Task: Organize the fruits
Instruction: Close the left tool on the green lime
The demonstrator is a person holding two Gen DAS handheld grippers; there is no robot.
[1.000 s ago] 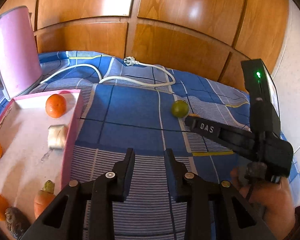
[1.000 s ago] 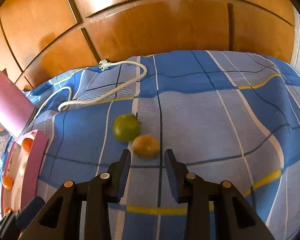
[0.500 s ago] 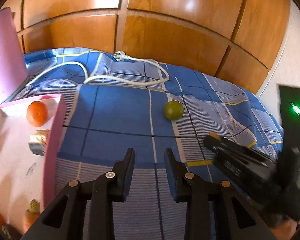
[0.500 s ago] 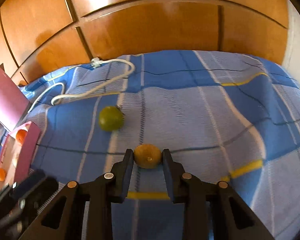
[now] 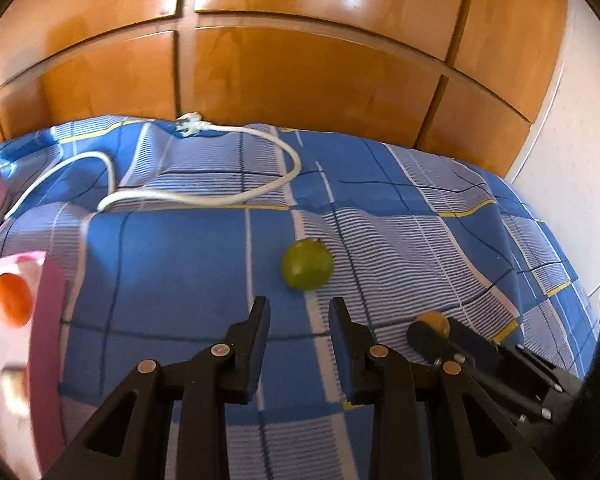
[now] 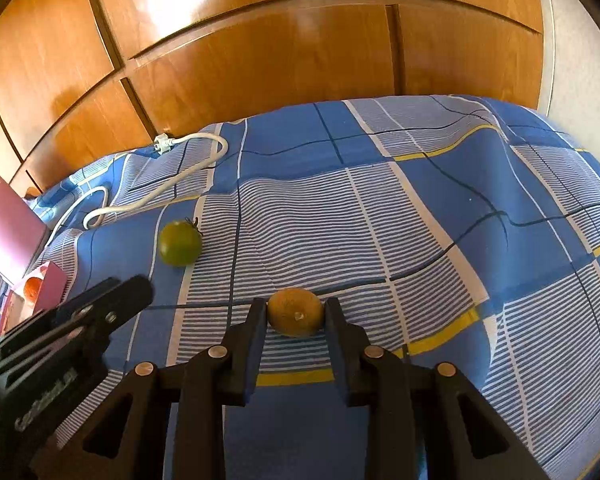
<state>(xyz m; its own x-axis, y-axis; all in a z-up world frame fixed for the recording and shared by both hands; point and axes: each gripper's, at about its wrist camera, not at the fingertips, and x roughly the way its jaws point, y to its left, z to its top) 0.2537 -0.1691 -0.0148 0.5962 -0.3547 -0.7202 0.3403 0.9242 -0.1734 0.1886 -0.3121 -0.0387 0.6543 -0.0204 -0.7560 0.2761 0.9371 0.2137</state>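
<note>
**Right gripper clamped on the brown fruit, green one loose on the bed**

The right gripper (image 6: 296, 312) has its two fingers pressed against either side of a small yellow-brown fruit (image 6: 296, 317), which sits on the blue checked bedspread (image 6: 420, 220) in the middle of the bed. The left gripper (image 5: 296, 316) holds nothing; its fingers stand close together with only bare cloth between them, just short of a green tomato (image 5: 307, 264). That tomato lies alone on the bedspread, apart from the brown fruit and nearer the left edge of the bed. At that left edge stands a pink box (image 5: 46, 344) with an orange fruit (image 5: 12, 299) inside, near its far wall. A white power cable (image 5: 204, 199) loops across the cloth towards the far edge, below the wooden wall panels (image 5: 300, 64).
</note>
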